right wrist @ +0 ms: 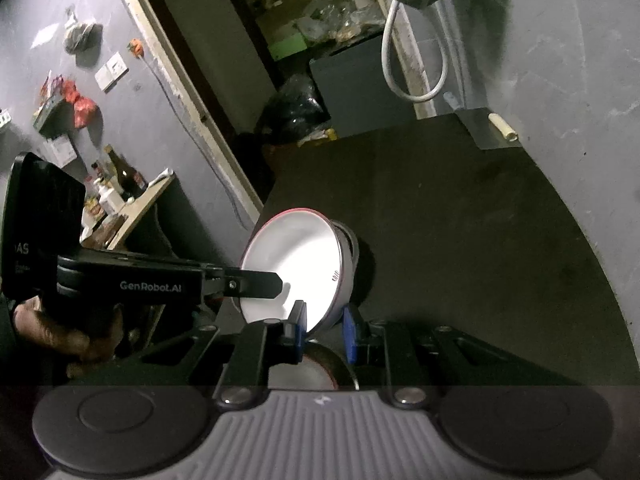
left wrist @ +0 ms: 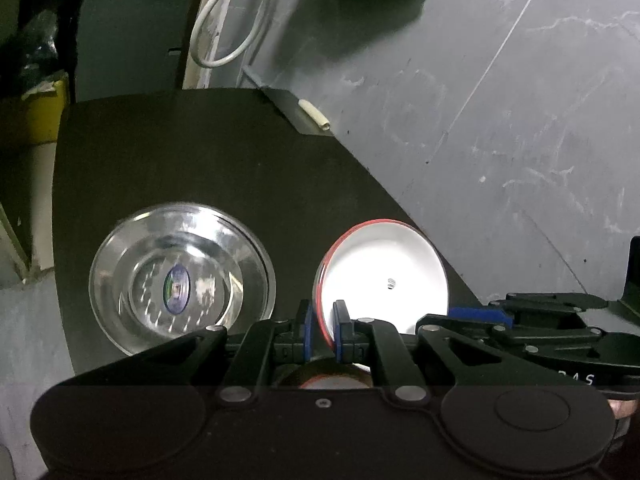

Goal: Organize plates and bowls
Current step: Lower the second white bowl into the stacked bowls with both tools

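A white bowl (left wrist: pixel 384 272) with a red rim hangs tilted over the dark round table (left wrist: pixel 200 168). My left gripper (left wrist: pixel 324 330) is shut on its near rim, one blue pad inside and one outside. My right gripper (right wrist: pixel 324 332) is shut on the white bowl (right wrist: pixel 292 264) at another part of the rim. In the left wrist view the right gripper (left wrist: pixel 480 316) reaches in from the right. In the right wrist view the left gripper (right wrist: pixel 272 285) comes in from the left. A steel bowl (left wrist: pixel 182 280) with a sticker inside sits on the table to the left. From the right wrist it (right wrist: pixel 349 246) is mostly hidden behind the white bowl.
A grey wall (left wrist: pixel 500 120) runs behind the table. A white cable loop (left wrist: pixel 224 32) hangs in the corner, and a small white tube (left wrist: pixel 316 114) lies at the table's back edge. A yellow bin (left wrist: pixel 44 112) stands far left. A shelf with bottles (right wrist: pixel 124 184) stands beyond the table's left edge.
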